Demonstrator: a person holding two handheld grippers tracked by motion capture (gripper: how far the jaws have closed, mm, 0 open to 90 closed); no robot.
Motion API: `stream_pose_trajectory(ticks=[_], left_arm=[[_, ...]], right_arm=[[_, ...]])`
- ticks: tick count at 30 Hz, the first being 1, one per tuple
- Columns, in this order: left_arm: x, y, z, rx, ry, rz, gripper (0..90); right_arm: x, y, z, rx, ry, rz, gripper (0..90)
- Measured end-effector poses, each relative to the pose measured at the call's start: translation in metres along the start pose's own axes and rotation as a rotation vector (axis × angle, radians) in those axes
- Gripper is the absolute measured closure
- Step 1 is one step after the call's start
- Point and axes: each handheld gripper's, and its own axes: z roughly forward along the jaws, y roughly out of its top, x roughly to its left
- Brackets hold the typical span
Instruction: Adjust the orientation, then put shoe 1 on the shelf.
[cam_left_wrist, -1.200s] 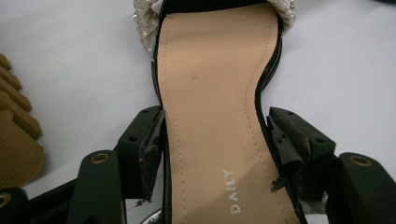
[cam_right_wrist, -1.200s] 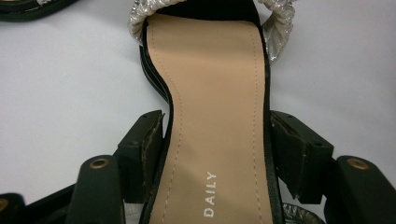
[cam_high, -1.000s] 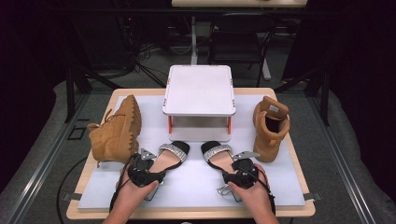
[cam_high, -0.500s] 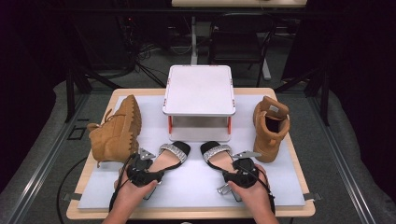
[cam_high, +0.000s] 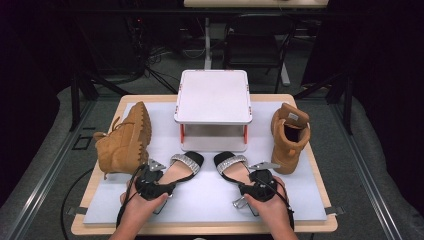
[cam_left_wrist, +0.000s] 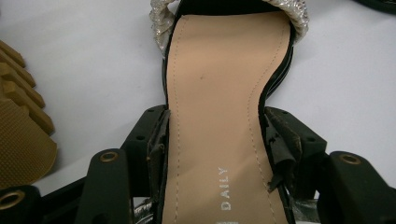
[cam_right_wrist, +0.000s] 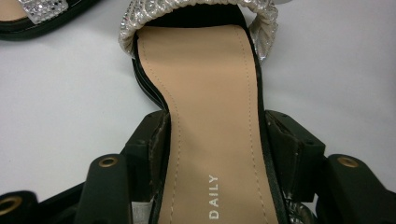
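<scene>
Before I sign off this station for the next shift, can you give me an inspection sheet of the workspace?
Surface: pale mat on a wooden table, flat.
Job's things: left sandal and right sandal, side by side, toes toward the white stand.
Clutter: tan boot lying on its side at left; second tan boot upright at right.
Tools: left tool closed on the left sandal's waist; right tool closed on the right sandal's waist; both jaws have just been closing.
Cables: black cable trails from the left tool off the table's near edge.
Surroundings: dark room, chair behind, grey floor.
</scene>
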Motion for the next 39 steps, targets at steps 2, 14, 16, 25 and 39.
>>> stream_pose_trajectory(ticks=[2, 14, 16, 25, 39], left_arm=[[0.0, 0.0, 0.0, -0.001, 0.0, 0.0, 42.0], [0.001, -0.003, -0.001, -0.011, -0.008, -0.014, 42.1], [0.001, -0.003, -0.001, -0.016, -0.005, -0.017, 42.1], [0.001, -0.004, -0.004, -0.045, -0.012, -0.024, 42.1], [-0.007, 0.014, 0.002, -0.066, 0.003, -0.013, 42.1]], right_arm=[[0.0, 0.0, 0.0, -0.006, -0.002, 0.003, 41.5], [0.002, -0.003, -0.001, -0.025, -0.008, -0.001, 41.9], [0.001, -0.003, -0.002, -0.031, -0.008, 0.0, 41.9], [0.001, -0.005, -0.004, -0.04, 0.005, 0.013, 42.0], [0.001, 0.008, -0.002, -0.064, 0.001, 0.029, 42.0]])
